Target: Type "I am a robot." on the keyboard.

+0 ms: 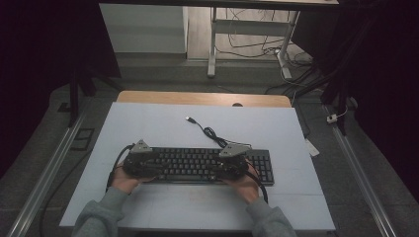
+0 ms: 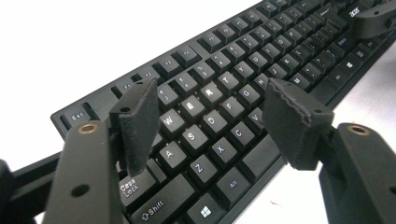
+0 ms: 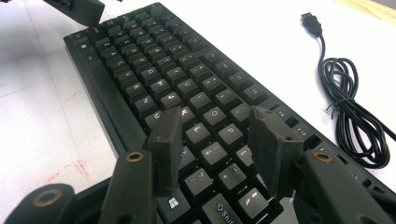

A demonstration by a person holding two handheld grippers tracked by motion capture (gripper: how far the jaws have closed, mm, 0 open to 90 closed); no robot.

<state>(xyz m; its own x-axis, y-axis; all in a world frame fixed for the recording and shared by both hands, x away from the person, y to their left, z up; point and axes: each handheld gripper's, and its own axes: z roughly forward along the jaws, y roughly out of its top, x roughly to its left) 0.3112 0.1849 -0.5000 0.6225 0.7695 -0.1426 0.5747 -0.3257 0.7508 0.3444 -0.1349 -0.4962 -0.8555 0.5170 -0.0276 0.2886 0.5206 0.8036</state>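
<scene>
Black keyboard (image 1: 207, 165) lies flat at mid-counter (image 1: 148, 123), its USB cable (image 1: 210, 131) coiled just behind. Left gripper (image 2: 210, 116) and right gripper (image 3: 215, 140) hover over opposite ends, jaws released, nothing grasped. Risk, in my view: pads could catch keycaps & pop one, or drag the board into the cable. Both hands low, forearms in from near edge, grippers angled inward.

Looks like a lab or test room: dark curtains (image 1: 44, 44), metal floor rails (image 1: 47, 168), loose cables (image 1: 257, 47), white-topped surface (image 1: 163, 123).
</scene>
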